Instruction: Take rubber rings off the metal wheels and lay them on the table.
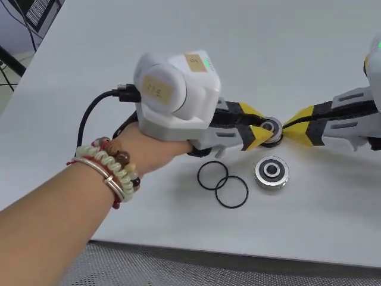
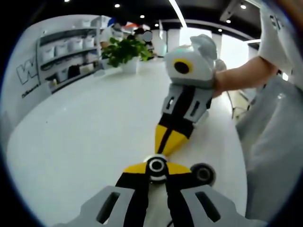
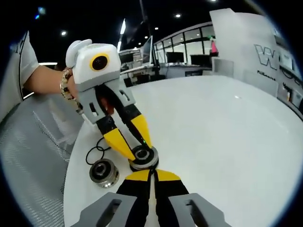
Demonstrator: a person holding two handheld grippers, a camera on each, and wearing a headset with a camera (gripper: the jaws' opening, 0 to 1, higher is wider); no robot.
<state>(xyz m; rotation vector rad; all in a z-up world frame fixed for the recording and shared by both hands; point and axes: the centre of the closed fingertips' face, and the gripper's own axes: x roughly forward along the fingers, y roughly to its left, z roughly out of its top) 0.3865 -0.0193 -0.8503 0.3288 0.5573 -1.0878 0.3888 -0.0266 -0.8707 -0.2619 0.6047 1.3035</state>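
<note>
Black rubber rings [image 1: 221, 182], two thin ones, lie flat on the white tabletop [image 1: 286, 47] near its front edge. They overlap slightly where they meet. Just to their right I see a grooved silver metal wheel [image 1: 272, 171] lying on its side, free of both grippers.

A second small metal wheel [image 1: 271, 129] with a dark centre is held above the tabletop, behind the loose one. My left gripper [image 1: 265, 132] has it: the yellow-and-black jaws are spread just enough to clamp the wheel between their tips, and in the left gripper view the wheel sits squarely between them. The hand [image 1: 152, 149] carrying this gripper wears beaded bracelets [image 1: 110, 164] at the wrist, and a black cable [image 1: 89, 116] runs off the gripper's white body.

My right gripper [image 1: 289, 128] comes in from the opposite side, nose to nose with the left. In the right gripper view its jaws are drawn together with barely a slit between them, their tips against the rim of the held wheel. Whether a ring is caught between those tips I cannot tell.
</note>
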